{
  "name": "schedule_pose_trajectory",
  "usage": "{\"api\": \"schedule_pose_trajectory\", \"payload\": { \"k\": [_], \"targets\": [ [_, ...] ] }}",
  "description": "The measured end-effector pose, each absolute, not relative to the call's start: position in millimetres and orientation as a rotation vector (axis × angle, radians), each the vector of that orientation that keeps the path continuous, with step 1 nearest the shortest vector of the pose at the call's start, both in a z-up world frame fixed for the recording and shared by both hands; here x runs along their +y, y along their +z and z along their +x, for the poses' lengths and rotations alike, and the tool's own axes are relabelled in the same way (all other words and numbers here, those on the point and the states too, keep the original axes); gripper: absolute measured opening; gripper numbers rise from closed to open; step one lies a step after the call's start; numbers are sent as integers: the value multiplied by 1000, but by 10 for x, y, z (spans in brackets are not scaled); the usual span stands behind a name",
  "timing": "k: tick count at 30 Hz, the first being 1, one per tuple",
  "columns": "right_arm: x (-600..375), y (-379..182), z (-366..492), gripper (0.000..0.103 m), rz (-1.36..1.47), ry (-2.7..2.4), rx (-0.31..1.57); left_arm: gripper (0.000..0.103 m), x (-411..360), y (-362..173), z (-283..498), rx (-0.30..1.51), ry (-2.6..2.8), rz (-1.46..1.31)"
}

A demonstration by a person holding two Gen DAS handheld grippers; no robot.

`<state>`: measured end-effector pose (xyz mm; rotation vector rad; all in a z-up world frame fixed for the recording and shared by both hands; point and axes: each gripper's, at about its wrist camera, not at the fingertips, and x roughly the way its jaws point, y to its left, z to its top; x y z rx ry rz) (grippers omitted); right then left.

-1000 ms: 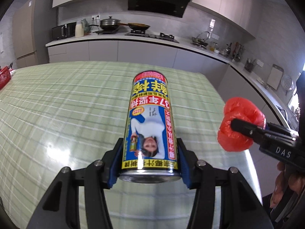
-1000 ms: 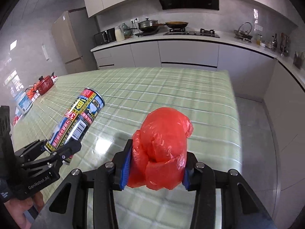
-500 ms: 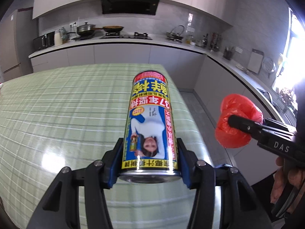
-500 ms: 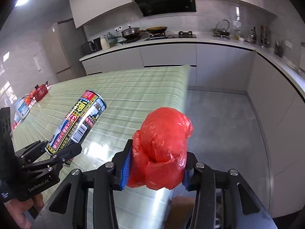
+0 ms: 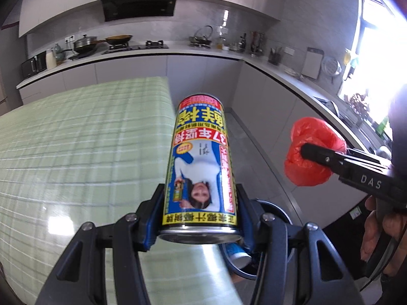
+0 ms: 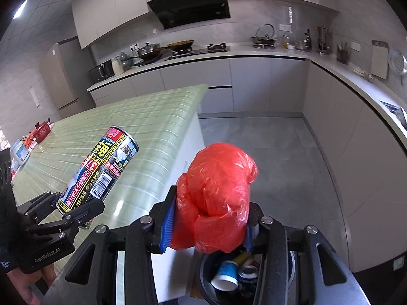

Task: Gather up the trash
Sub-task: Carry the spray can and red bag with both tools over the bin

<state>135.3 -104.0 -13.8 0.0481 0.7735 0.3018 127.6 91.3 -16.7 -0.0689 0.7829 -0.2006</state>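
Right wrist view: right hand-held gripper (image 6: 208, 226) clamps a red plastic bag (image 6: 218, 200) at frame centre; lower left, left hand-held gripper (image 6: 76, 207) grips a can (image 6: 99, 170).

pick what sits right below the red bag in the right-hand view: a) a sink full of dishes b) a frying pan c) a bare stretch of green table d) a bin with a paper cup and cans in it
d: in the right wrist view the red bag, clamped by the right gripper, hangs over an open bin at the table's end, with a paper cup and cans inside.
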Motion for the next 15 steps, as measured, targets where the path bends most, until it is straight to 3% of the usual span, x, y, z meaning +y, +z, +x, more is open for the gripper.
{"api": "schedule_pose_trajectory", "payload": {
  "k": [15],
  "targets": [
    [-2087, -479, 885, 45, 82, 258, 825, 53, -77, -546, 951, 861, -257, -34]
  ]
}}
